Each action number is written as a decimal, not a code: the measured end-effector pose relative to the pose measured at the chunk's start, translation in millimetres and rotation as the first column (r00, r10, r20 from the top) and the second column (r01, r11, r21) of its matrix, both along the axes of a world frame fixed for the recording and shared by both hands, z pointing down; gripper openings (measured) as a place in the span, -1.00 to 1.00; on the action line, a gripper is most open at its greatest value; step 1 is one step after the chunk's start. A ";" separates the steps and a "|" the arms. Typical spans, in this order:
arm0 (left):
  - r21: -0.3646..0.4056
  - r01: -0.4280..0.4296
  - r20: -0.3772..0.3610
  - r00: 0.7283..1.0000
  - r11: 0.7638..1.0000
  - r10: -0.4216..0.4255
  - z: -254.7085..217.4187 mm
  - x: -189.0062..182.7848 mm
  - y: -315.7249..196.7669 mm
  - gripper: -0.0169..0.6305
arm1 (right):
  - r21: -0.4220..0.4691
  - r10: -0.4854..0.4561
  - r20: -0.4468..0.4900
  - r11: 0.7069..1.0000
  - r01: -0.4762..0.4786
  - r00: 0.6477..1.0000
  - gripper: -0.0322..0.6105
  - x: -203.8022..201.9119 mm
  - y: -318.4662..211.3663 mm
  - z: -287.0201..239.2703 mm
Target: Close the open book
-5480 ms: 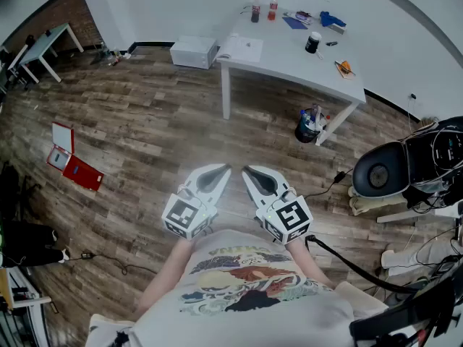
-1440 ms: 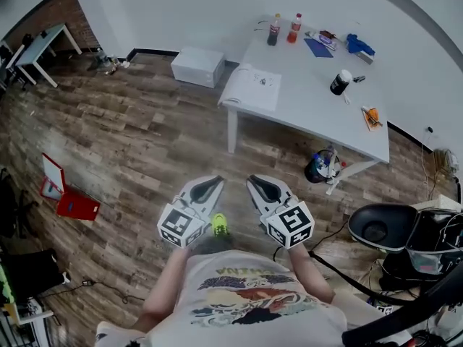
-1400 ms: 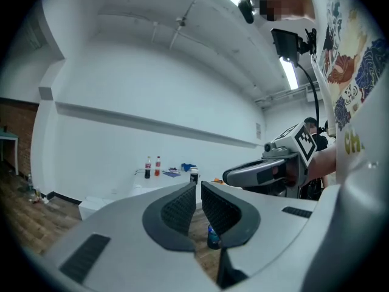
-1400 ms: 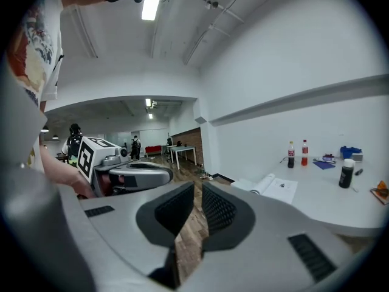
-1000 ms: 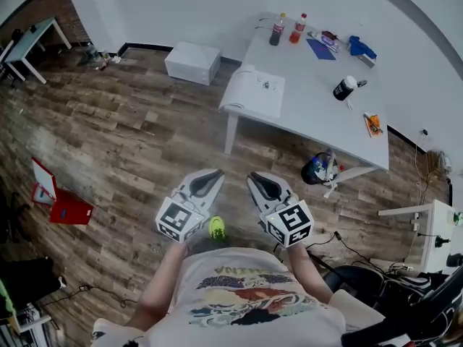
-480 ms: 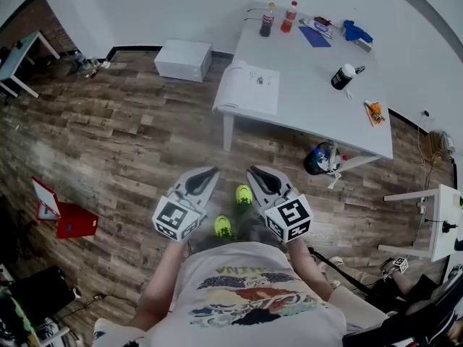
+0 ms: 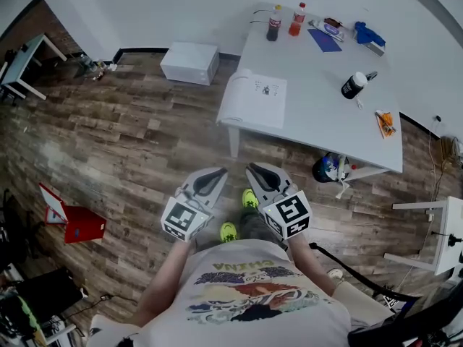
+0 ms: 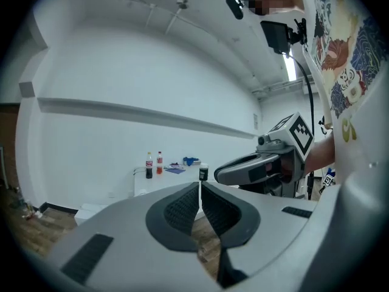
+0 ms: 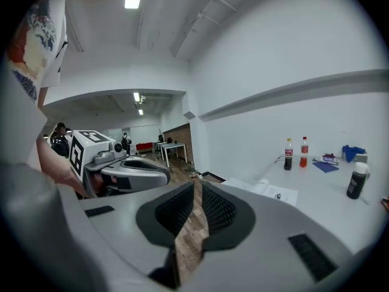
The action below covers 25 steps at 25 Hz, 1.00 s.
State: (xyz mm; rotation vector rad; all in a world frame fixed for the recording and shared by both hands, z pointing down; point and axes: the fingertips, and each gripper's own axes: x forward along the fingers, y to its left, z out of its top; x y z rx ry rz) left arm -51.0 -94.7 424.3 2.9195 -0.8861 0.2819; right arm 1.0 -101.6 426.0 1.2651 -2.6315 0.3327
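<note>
Left tongs (image 7: 221, 170) were pressed together with nothing between the pads, as the left gripper view showed (image 8: 200, 188). Just beside them, the right tongs (image 7: 250, 168) were also brought together at the tips and held nothing (image 9: 197, 187). Both pointed forward above the wooden floor (image 7: 130, 136), in front of the person's body and well apart from the work.

Further ahead stood the white counter (image 7: 325, 121). The open book (image 7: 254, 100) lay flat on its near left corner, and its left half reached the counter's edge; the right gripper view showed it at that same corner (image 9: 267, 191). To the right of it, and apart from it, stood a dark bottle with a white cap (image 7: 353, 85), and two drink bottles (image 7: 285, 22) stood at the far edge.

I judge the book to be a thick block of paper: not fragile, moderately heavy as a whole, but with soft pages that bend and slide easily on each other. Smooth paper may slip in the pads. The best place to take hold seems to be the outer edge of the left half, where one pad can go under the cover at the counter's edge. Cover and pages should be pinched together and then folded over the spine, while the other tongs press on the right half so the book does not slide.
</note>
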 end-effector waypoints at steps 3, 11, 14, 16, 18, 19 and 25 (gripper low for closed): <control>0.017 0.013 0.019 1.000 1.000 -0.013 2.4 10.1 -25.7 -0.90 | 0.001 -0.008 0.002 1.000 0.008 1.000 -0.79 7.8 -27.1 -1.9; 0.043 0.044 0.021 0.999 0.998 -0.045 -10.7 38.7 -88.2 -0.90 | 0.043 -0.059 -0.011 0.997 0.060 0.998 -0.79 21.2 -87.3 -14.9; 0.029 0.051 0.037 0.998 0.998 -0.052 -5.0 43.6 -103.9 -0.90 | 0.030 -0.080 -0.011 0.996 0.080 0.997 -0.79 27.9 -103.4 -13.1; 0.024 0.063 0.046 0.997 0.998 -0.064 -3.2 44.8 -113.1 -0.90 | 0.015 -0.096 -0.007 0.995 0.096 0.995 -0.79 31.3 -113.6 -10.0; 0.027 0.074 0.055 0.996 0.997 -0.075 -2.4 47.2 -123.6 -0.90 | 0.008 -0.116 -0.010 0.993 0.116 0.993 -0.79 32.9 -125.2 -7.2; 0.028 0.077 0.059 0.995 0.997 -0.079 -1.6 49.4 -129.7 -0.90 | 0.009 -0.127 -0.013 0.992 0.127 0.992 -0.79 33.3 -131.4 -6.1; 0.038 0.112 0.071 0.991 0.993 -0.115 2.5 63.0 -164.4 -0.90 | 0.018 -0.193 -0.003 0.981 0.193 0.981 -0.79 33.2 -162.6 -2.8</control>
